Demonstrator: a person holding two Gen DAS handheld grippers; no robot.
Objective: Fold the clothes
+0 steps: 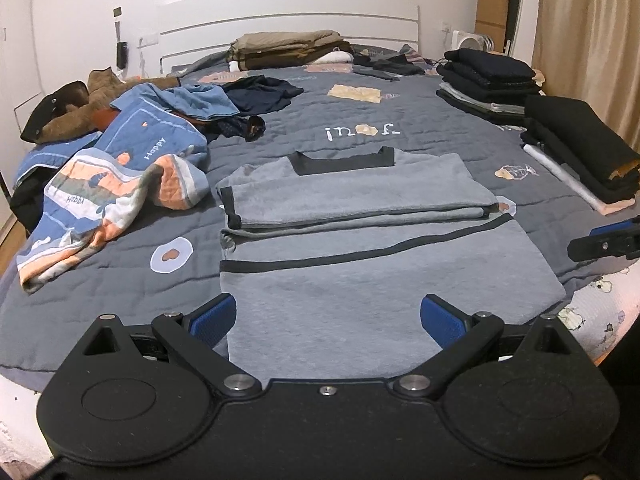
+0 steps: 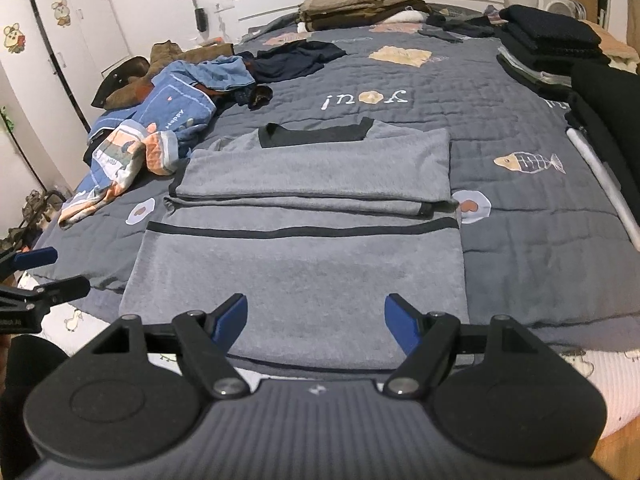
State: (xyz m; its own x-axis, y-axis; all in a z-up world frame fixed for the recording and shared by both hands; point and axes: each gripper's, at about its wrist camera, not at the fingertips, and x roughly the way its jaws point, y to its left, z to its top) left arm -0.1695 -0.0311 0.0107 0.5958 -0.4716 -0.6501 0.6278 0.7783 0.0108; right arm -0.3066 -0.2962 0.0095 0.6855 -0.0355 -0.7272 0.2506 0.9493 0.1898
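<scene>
Both grippers spread wide, holding nothing: left gripper (image 1: 327,316) and right gripper (image 2: 316,322) hover over the bed's near edge. Grey sweater (image 2: 304,264) lies flat dead ahead, hem nearest, black collar (image 2: 316,134) away, long axis running toward the headboard, sleeves folded across the chest. Hem sits about equally near both. Bedspread (image 2: 520,240) stitching unreadable; blue quilt (image 1: 132,148) at left edge reads "Happy". Folded dark stacks (image 1: 488,76) far right.

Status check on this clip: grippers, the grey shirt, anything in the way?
Left gripper open, right gripper open, both empty. Grey shirt flat on bed, sleeves folded across. Nothing on it.
</scene>
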